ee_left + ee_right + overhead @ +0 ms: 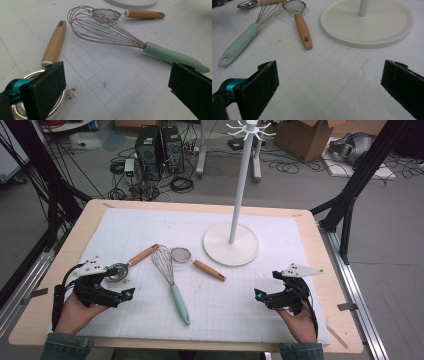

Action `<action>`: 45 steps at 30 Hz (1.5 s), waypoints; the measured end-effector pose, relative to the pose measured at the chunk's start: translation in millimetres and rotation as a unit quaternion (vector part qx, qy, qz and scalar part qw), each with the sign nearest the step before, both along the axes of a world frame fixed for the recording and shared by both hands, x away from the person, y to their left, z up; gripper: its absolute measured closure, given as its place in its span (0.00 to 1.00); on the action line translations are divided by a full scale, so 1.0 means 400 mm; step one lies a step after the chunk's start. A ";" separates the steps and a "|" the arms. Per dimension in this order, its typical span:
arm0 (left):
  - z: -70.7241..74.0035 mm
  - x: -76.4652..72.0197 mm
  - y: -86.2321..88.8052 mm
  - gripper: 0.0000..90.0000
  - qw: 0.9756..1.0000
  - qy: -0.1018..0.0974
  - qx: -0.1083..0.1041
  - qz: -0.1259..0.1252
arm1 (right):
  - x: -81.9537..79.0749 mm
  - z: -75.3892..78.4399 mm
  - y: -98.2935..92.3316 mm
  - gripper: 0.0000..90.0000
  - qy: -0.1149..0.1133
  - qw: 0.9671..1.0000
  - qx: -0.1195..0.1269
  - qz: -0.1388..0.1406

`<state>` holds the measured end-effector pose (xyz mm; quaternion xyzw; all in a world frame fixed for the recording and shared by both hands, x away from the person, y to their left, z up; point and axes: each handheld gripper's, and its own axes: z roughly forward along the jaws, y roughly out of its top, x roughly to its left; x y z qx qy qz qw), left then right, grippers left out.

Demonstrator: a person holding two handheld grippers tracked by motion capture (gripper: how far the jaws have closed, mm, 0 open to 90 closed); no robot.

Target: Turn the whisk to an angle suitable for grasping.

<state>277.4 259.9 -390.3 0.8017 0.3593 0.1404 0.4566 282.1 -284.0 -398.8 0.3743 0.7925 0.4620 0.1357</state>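
The mint-handled wire whisk lies handle toward five o'clock; the left gripper, jaws spread and empty, is nearer than the right gripper, likewise spread.

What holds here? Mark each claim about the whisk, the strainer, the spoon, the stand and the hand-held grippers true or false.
1. The whisk has a mint-green handle. True.
2. The left hand-held gripper is clamped on the whisk. False: its jaws stand open with nothing between them.
3. The strainer lies by the whisk's wires. True.
4. The white stand lies tipped over. False: it stands upright on its round base.
5. The right hand-held gripper holds the spoon. False: it is open and empty; the spoon lies near the left one.
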 end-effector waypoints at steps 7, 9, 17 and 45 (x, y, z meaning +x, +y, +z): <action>0.000 -0.003 -0.004 0.02 1.000 0.000 0.001 -0.004 | -0.006 0.006 0.021 0.00 0.000 1.000 -0.001 0.012; 0.001 -0.004 -0.005 0.02 1.000 -0.001 0.000 -0.006 | -0.006 0.009 0.028 0.00 -0.001 1.000 -0.002 0.018; -0.003 -0.002 -0.009 0.02 1.000 0.004 0.003 -0.008 | -0.004 0.011 0.053 0.00 0.002 0.999 -0.002 0.034; 0.007 -0.004 -0.009 0.02 1.000 -0.002 0.002 -0.013 | 0.020 0.057 0.215 0.00 0.019 0.993 -0.028 0.113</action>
